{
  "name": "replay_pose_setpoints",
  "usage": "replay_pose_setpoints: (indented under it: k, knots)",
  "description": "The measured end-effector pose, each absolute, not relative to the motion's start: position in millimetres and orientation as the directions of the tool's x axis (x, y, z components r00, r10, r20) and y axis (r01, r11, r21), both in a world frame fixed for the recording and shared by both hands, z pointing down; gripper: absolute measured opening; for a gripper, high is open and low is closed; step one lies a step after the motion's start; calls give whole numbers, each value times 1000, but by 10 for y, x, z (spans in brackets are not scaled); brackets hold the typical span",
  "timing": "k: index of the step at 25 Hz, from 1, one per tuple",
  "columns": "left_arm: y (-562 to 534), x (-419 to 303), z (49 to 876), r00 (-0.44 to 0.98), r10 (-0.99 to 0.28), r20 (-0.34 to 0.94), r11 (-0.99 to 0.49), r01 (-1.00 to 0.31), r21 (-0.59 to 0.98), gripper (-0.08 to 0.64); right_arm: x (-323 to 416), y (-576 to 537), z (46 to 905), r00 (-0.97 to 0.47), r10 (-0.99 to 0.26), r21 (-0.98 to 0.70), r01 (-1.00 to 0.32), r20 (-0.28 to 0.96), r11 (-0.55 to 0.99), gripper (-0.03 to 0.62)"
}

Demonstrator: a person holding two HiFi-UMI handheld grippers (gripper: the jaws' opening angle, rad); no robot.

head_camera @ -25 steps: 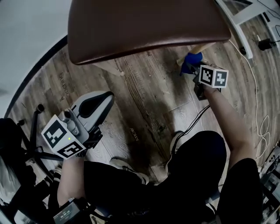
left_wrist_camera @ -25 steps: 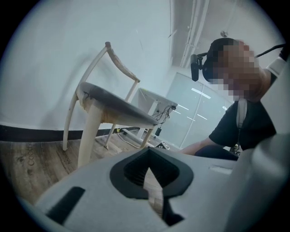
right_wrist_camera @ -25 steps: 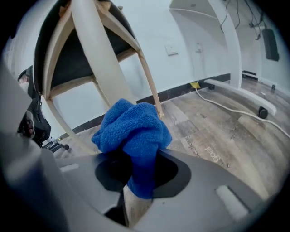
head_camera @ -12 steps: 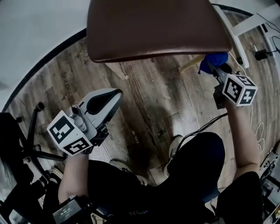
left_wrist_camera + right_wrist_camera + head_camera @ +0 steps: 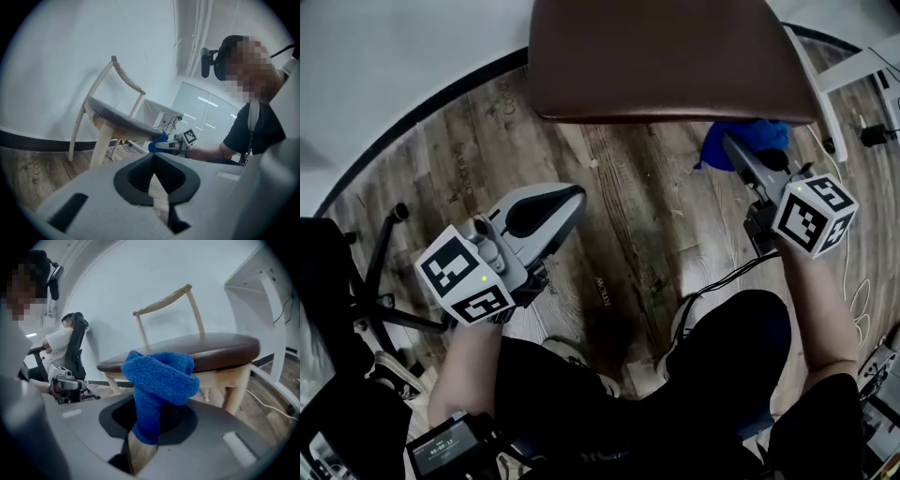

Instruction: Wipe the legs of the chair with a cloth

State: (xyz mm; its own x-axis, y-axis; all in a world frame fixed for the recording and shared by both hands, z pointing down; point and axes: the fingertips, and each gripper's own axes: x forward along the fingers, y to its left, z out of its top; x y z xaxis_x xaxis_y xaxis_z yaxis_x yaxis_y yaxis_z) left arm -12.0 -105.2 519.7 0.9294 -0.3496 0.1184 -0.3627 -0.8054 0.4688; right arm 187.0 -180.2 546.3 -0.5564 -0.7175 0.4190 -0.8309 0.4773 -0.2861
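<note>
The right tool point(image 5: 736, 159), clamped on the blue cloth point(image 5: 750, 134) by the chair's point(image 5: 666, 56) near right corner, should press the wad flat against the pale leg point(image 5: 234, 390) and run its length, while the left tool point(image 5: 546, 204), jaws together and empty, hangs at left.

R gripper point(image 5: 734, 150) tip in blue cloth point(image 5: 752, 134), by chair seat point(image 5: 666, 56) edge.
</note>
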Motion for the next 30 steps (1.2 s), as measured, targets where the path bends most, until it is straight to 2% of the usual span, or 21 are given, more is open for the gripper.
replay_pose_setpoints:
  k: [7,14,30]
  knots:
    - [-1045,-262,5090,916,-383,116,-806,-393,443,-1,601,-1840,5470,-729,-574,-314,-681,373,662,100]
    - [-1003,-459,5068,906,-410,107,-792,-412,450,0,-199,-1960,5568,-786,-501,-336,-611,361,716,100]
    - [-913,-700,5050,894,-443,74,-771,-422,477,-1,-354,-1950,5822,-761,-523,-261,-633,385,729,100]
